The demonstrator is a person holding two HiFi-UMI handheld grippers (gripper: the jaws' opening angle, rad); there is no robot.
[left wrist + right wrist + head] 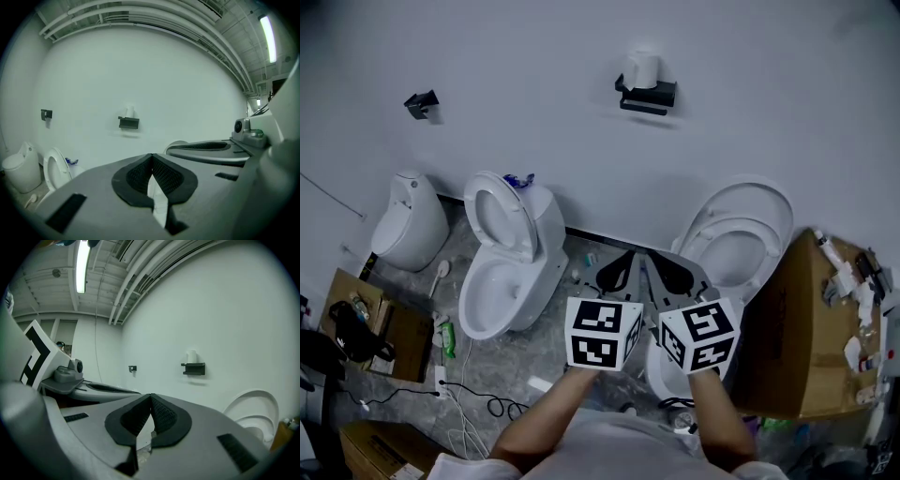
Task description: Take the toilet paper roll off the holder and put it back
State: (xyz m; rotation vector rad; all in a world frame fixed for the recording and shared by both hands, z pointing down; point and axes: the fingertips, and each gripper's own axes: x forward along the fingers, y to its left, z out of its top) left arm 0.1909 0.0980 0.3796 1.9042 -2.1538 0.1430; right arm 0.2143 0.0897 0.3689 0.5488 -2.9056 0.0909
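White toilet paper roll (643, 68) stands upright on top of black wall-mounted holder (649, 97), high on the white wall (769, 112), well apart from both grippers. Left gripper (617, 272) & right gripper (677, 274) sit side by side, low, pointing twd that wall. Left jaws: closed tip to tip, nothing btwn. Right jaws: same, pressed together, empty. White toilet w/ lid up (741, 234) is near the right gripper, w/ brown cardboard box (787, 328) just beside it.

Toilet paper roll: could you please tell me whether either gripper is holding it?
No, the toilet paper roll stands on its black wall holder, far from the left gripper and right gripper.
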